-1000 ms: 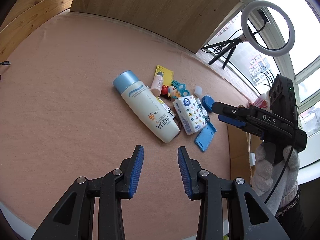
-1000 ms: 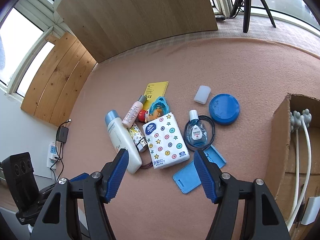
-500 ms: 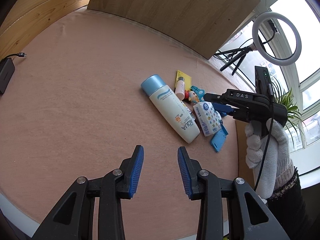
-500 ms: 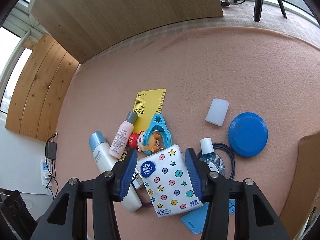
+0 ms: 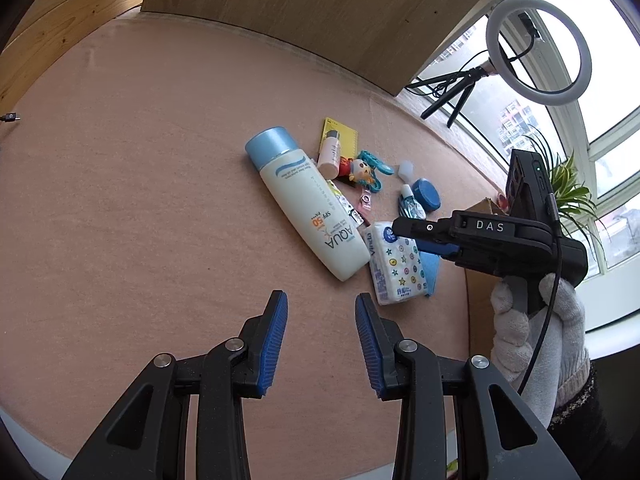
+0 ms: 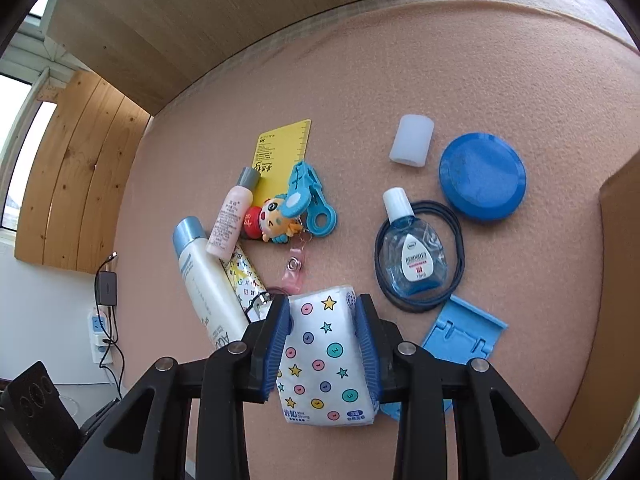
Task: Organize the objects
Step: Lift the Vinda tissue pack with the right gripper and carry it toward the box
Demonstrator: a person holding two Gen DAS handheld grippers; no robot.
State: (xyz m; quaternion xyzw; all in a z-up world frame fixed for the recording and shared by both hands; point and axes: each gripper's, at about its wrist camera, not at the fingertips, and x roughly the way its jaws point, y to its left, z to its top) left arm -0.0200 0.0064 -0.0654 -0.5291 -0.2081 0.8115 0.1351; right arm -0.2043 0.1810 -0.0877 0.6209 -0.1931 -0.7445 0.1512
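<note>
Tissue pack lies lengthwise between the closing right gripper's pads, both touching; left gripper hangs part-open, empty, farther off.

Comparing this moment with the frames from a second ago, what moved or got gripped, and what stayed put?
The right gripper came down over the clutter and its jaws are closing around the white tissue pack printed with coloured stars and dots, whose sides now bulge against the blue pads. The left gripper stayed open and empty above the pink mat. The big white sunscreen bottle, round blue lid and eye-drop bottle lie unmoved.
</note>
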